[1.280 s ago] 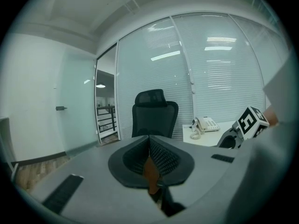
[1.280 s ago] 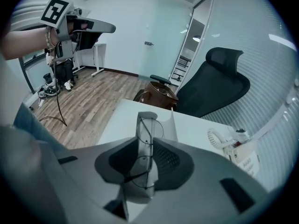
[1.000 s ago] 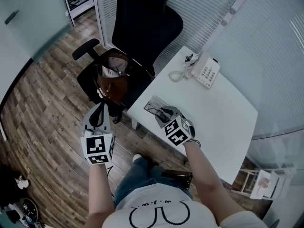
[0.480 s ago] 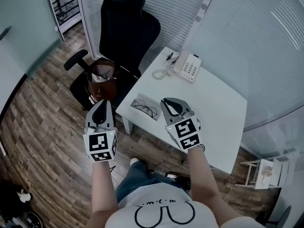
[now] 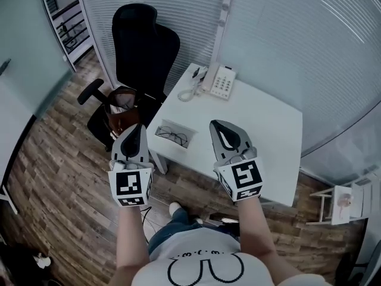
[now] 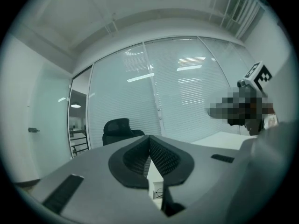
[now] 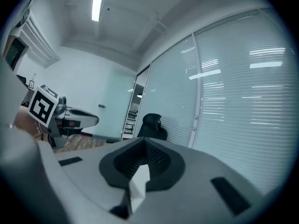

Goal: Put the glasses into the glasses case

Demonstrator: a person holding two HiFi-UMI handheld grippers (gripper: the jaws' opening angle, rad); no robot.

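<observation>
1. Office chair [image 5: 146, 46]: black, high-backed, stood at the table's left end. A brown bag [image 5: 122, 109] rested on its seat.

2. Left gripper [image 5: 138, 128]: held out over the wooden floor [image 5: 53, 159], just off the table's near left corner. Jaws clenched tip to tip, with nothing between the pads. In the left gripper view, part of the glasses showed small through the slit below the closed tips.

3. Glasses [image 5: 173, 137]: thin dark frame, lying flat inside the glasses case [image 5: 161, 126]. The case was a shallow grey rectangle, open on top, near the table's left edge. In the head view it sat between the two grippers, roughly level with their tips and apart from both. Neither gripper touched the case or the glasses.

4. Right gripper [image 5: 216, 126]: held over the table's near edge, to the right of the case. Its jaws had just been closing and stood clenched on nothing.

5. Telephone [image 5: 218, 81]: white desk set with a keypad, at the table's far side. Its coiled cord trailed to the left.

6. Table [image 5: 268, 136]: white, rectangular, standing against the blinds.
</observation>
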